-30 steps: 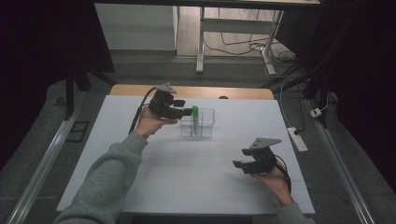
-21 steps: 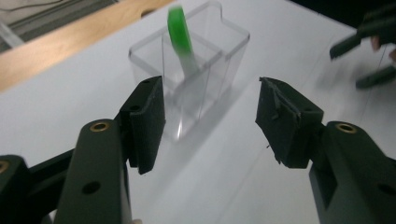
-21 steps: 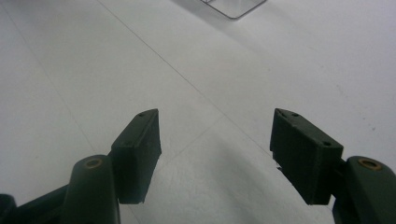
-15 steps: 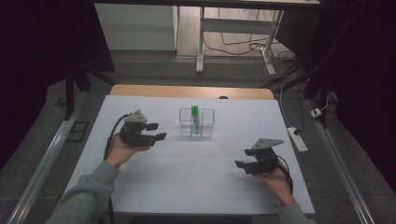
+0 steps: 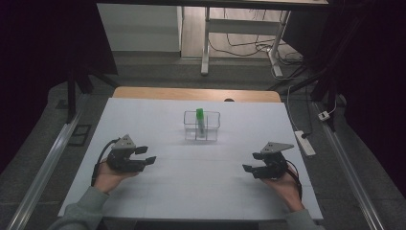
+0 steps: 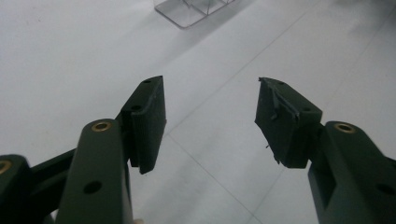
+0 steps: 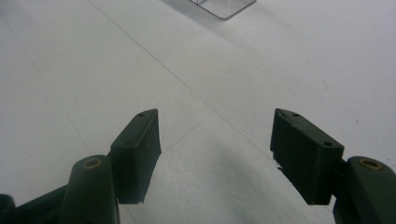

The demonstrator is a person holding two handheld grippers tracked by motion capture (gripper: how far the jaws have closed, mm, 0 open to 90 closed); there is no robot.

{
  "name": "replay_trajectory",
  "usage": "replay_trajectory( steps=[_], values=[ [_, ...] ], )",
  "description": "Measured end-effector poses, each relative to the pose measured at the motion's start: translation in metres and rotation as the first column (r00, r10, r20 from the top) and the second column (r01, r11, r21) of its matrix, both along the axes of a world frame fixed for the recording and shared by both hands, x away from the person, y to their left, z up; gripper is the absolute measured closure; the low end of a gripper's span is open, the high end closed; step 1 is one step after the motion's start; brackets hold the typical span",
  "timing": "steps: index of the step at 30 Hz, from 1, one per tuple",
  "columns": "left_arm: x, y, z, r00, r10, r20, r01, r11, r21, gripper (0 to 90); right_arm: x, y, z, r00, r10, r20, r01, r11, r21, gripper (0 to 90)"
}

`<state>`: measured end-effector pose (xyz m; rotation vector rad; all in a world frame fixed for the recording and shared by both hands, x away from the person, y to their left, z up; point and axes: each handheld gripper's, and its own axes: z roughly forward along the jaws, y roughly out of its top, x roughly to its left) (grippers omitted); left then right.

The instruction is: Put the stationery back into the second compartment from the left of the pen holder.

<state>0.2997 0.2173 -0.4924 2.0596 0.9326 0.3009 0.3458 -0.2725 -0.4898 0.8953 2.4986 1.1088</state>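
A clear plastic box with dividers stands at the middle back of the white table. A green tube sticks upright out of one of its compartments. My left gripper rests low at the table's left, open and empty, pointing right. In its own view the left gripper has bare table between its jaws, and a corner of the box shows ahead. My right gripper sits at the table's right, open and empty, pointing left. In its own view the right gripper has bare tabletop between its jaws.
A wooden strip edges the table's far side. A white power strip lies on the floor off the right edge. Metal rails run along both sides. A desk frame with cables stands beyond the table.
My left gripper has drawn back from the box to the near left of the table and sunk lower, leaving the green tube standing in the box. The right gripper has stayed put.
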Motion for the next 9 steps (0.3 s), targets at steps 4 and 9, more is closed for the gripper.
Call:
replay_trajectory(
  steps=[4,9],
  values=[
    [-0.0028,0.0029,-0.0002,1.0000,0.009,0.004,-0.009,1.0000,0.002,41.7,0.0001,-0.0011,0.0013,1.0000,0.002,0.008,-0.002,1.0000,0.003,32.6],
    [-0.0044,0.0053,-0.0018,0.9999,0.014,0.008,-0.014,0.9999,0.000,40.7,0.0001,-0.0017,0.0014,1.0000,0.007,0.007,-0.007,1.0000,0.005,32.1]
  ],
)
